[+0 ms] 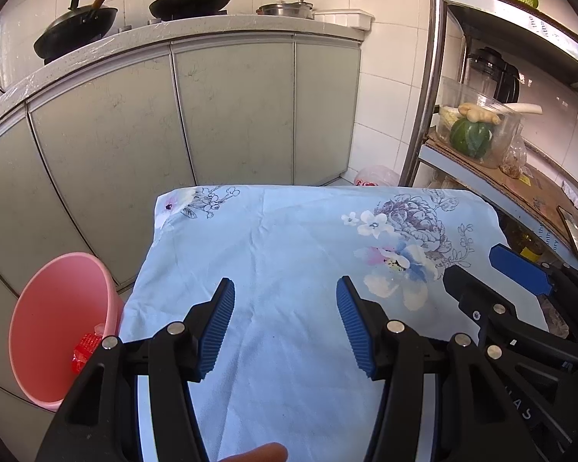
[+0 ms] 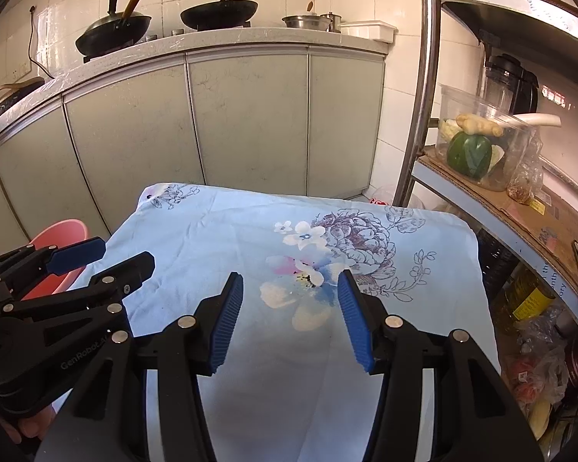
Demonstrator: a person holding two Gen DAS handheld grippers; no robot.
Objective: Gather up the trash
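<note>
A pink bucket (image 1: 57, 327) stands on the floor left of the table and holds a red crinkled wrapper (image 1: 84, 348) and a pale scrap. It also shows in the right wrist view (image 2: 63, 236), partly hidden. My left gripper (image 1: 285, 288) is open and empty above the cloth-covered table (image 1: 289, 238). My right gripper (image 2: 291, 283) is open and empty over the flower print. Each gripper shows in the other's view, the right one (image 1: 478, 273) and the left one (image 2: 111, 256). No trash lies on the cloth.
Grey cabinets (image 1: 227, 111) with woks on the counter stand behind the table. A metal shelf rack (image 2: 424, 115) with a jar of vegetables, cardboard and bags stands close on the right. A pink plastic bag (image 1: 375, 175) lies on the floor behind the table.
</note>
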